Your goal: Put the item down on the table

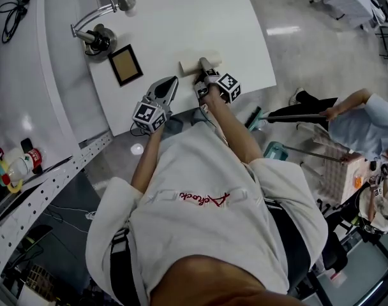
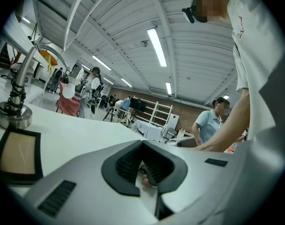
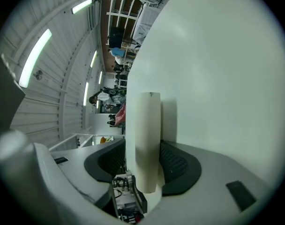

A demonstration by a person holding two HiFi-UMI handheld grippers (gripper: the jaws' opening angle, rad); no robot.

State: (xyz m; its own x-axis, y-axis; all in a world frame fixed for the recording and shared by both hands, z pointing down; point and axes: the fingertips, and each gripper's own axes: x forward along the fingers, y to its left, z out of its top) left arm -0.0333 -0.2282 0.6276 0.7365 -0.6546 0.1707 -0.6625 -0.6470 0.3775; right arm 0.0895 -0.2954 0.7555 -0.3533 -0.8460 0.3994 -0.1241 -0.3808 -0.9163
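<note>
Cream cylindrical roll (image 1: 195,65): lies on its side on the white table (image 1: 181,18), near the edge closest to the person, to the right of the dark-framed tan panel (image 1: 125,64) and apart from it

Right gripper (image 1: 205,63): the head view places its tips at the roll's near end. Only the right gripper view shows the jaws. There the roll (image 3: 145,139) stands between the two dark ribbed pads (image 3: 176,162), running out past the tips along the tabletop (image 3: 217,78), with its shadow cast on the surface beside it. The jaws are spread and flank the roll closely, and no squeeze on it is evident

Left gripper (image 1: 171,83): held at the table edge, left of the right gripper and clear of the roll. The left gripper view shows its jaws (image 2: 142,144) brought together at the tips with nothing between them

The left gripper view does not show the roll. It shows the framed panel (image 2: 16,156) flat on the table (image 2: 77,135) and, behind it, a chrome gooseneck stand on a round base (image 2: 11,116). The head view places that stand (image 1: 99,38) at the far left corner, beyond the panel
</note>
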